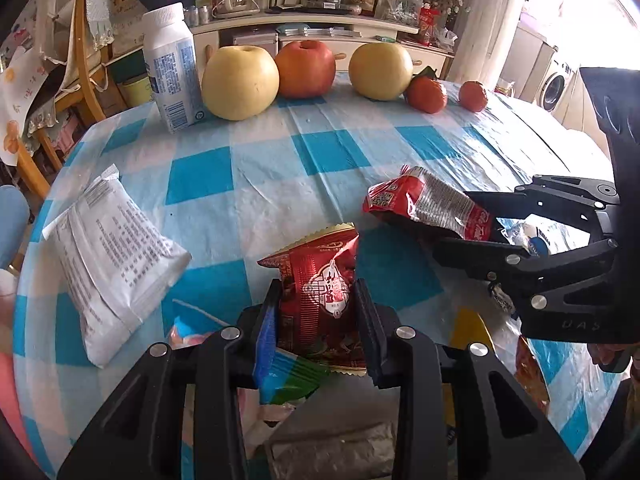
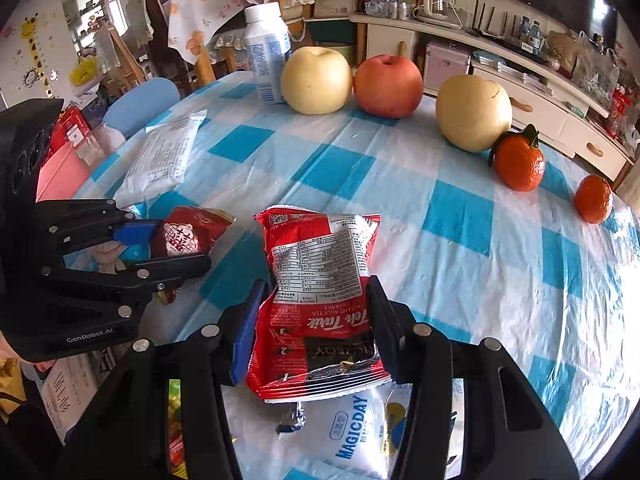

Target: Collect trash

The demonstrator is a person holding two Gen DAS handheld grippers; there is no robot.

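On the blue-checked surface, the left gripper has its jaws clamped on one dark red snack wrapper, the right gripper on one red milk-tea packet, with one white pouch beyond, then one white bottle, two pears, one apple and two tangerines.

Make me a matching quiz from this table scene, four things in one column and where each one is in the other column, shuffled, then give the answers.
Things:
1. milk tea packet
2. dark red wrapper
3. white bottle
4. white pouch

Places:
A. lying flat on the tablecloth, ungripped
B. in the left hand-held gripper
C. standing beside a yellow pear
D. in the right hand-held gripper

Pairs: 1-D, 2-B, 3-C, 4-A
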